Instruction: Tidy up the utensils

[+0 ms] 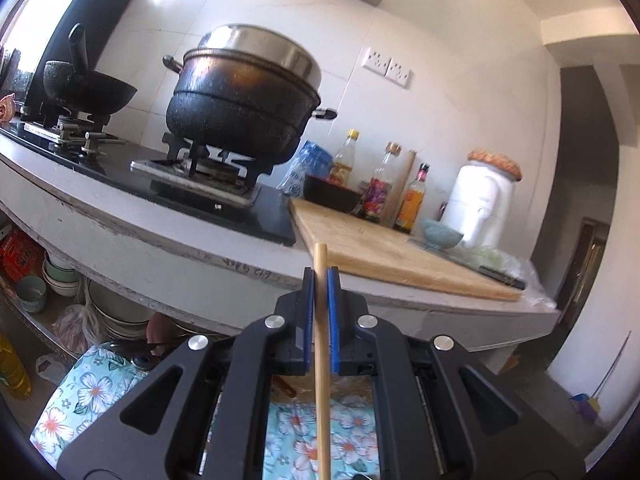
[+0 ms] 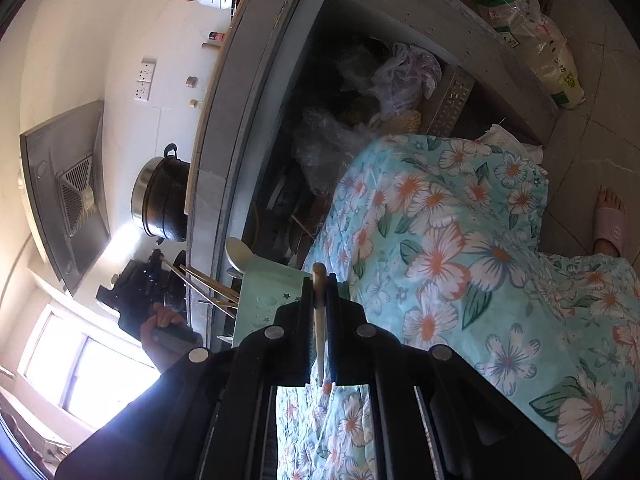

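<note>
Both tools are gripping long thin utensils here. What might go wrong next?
The left tool pinches a chopstick that sticks out well past both ends of the pads, so it may pivot or slip. The right tool holds a pale utensil handle beside the green holder, whose protruding chopsticks it may knock.

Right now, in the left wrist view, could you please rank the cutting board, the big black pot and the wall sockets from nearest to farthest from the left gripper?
1. Cutting board: on the counter's edge just beyond the left gripper, which is clamped on a wooden stick.
2. Big black pot: farther back on the stove, left of centre.
3. Wall sockets: on the back wall, upper right.
</note>
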`<move>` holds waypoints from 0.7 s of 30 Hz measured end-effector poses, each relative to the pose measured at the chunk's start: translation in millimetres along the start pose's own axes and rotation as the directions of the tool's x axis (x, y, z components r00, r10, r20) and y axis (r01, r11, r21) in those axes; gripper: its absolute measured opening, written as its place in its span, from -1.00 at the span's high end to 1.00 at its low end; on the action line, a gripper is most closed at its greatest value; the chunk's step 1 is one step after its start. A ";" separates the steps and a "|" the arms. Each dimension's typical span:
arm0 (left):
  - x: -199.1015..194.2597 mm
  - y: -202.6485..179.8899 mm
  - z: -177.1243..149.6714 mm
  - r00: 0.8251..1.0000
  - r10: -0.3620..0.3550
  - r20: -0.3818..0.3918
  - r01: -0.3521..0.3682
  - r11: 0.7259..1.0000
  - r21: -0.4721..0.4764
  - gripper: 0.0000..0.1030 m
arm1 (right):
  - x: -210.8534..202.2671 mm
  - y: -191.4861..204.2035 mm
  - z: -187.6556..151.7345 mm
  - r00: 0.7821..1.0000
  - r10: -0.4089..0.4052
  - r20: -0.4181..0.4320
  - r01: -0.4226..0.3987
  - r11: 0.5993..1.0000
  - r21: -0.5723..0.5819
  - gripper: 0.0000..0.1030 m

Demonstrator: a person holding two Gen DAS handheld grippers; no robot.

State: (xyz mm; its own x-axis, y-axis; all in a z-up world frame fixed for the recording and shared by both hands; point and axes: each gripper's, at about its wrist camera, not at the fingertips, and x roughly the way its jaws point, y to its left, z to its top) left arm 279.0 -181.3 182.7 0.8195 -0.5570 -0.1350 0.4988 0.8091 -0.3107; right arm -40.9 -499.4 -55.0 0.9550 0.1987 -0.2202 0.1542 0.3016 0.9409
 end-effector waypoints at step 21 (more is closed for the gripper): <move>-36.0 2.7 2.4 0.999 -0.038 -0.009 0.038 0.999 0.037 0.93 | -4.0 10.8 0.5 1.000 0.015 0.001 -0.015 0.999 -0.030 0.88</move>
State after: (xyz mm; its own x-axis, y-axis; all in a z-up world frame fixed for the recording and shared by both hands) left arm 251.5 -158.6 189.0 0.7974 -0.5889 -0.1317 0.5398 0.7937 -0.2805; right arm -43.0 -497.4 -43.8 0.9575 0.2025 -0.2056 0.1318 0.3268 0.9358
